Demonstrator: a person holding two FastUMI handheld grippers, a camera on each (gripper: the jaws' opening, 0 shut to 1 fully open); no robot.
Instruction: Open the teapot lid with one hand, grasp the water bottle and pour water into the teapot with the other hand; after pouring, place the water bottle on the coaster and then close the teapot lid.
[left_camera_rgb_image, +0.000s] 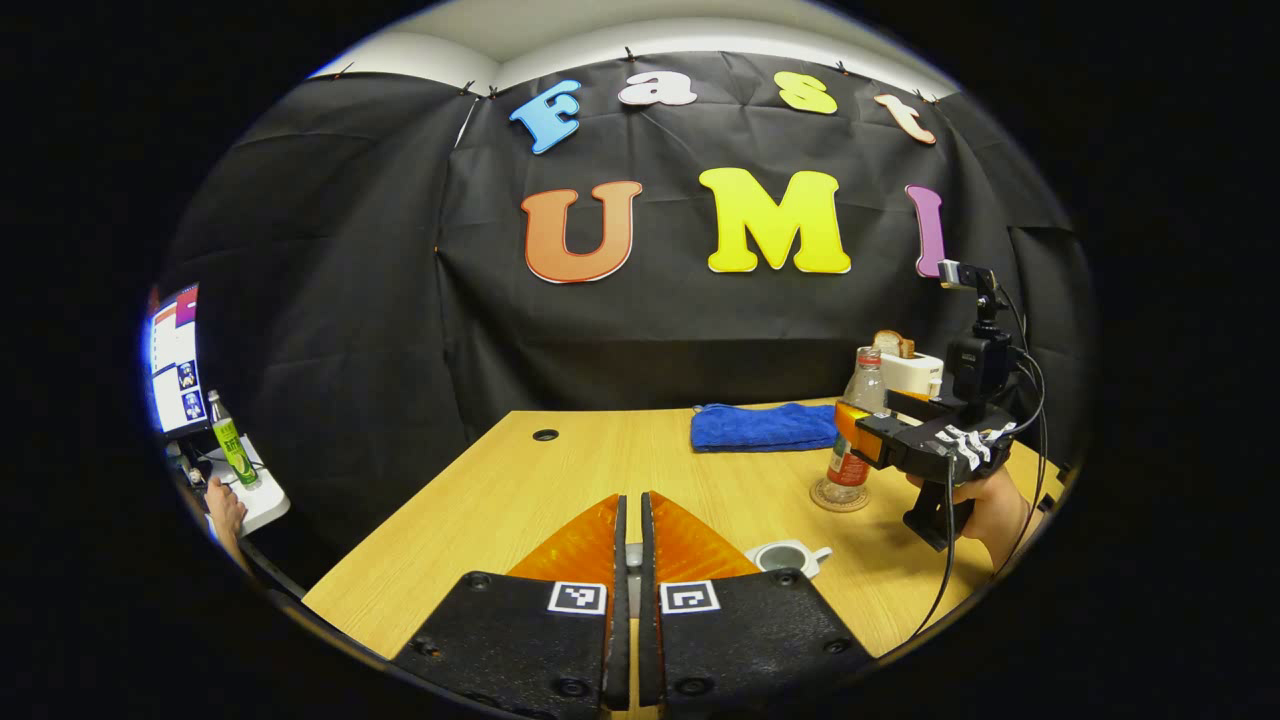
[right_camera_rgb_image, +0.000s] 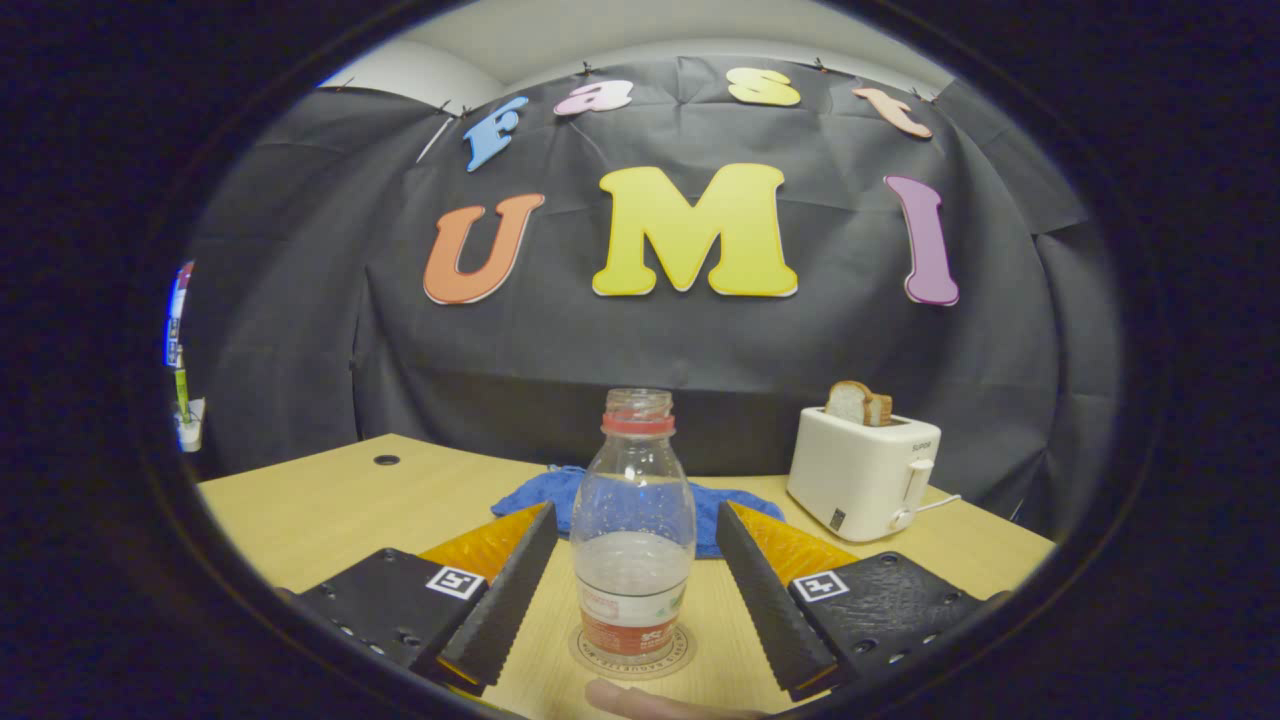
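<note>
Bottle (right_camera_rgb_image: 633, 530) upright on coaster (right_camera_rgb_image: 630, 655), uncapped, part full. Right gripper (right_camera_rgb_image: 632, 570) open wide, fingers either side of bottle, not touching it. Blue cloth (right_camera_rgb_image: 560, 495) behind bottle; toaster (right_camera_rgb_image: 863, 478) with bread further right on the table (right_camera_rgb_image: 320, 505). Left gripper (left_camera_rgb_image: 628, 540) nearly closed, a thin gap between fingers, holding nothing I can see. Teapot (left_camera_rgb_image: 785, 556) just right of its fingers, mostly hidden behind them; lid state unclear.

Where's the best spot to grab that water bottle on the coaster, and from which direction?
Grip the water bottle around its straight middle, above the label, coming level from the front. It stands upright on the coaster, centred between the right gripper's open fingers; the neck narrows.
</note>
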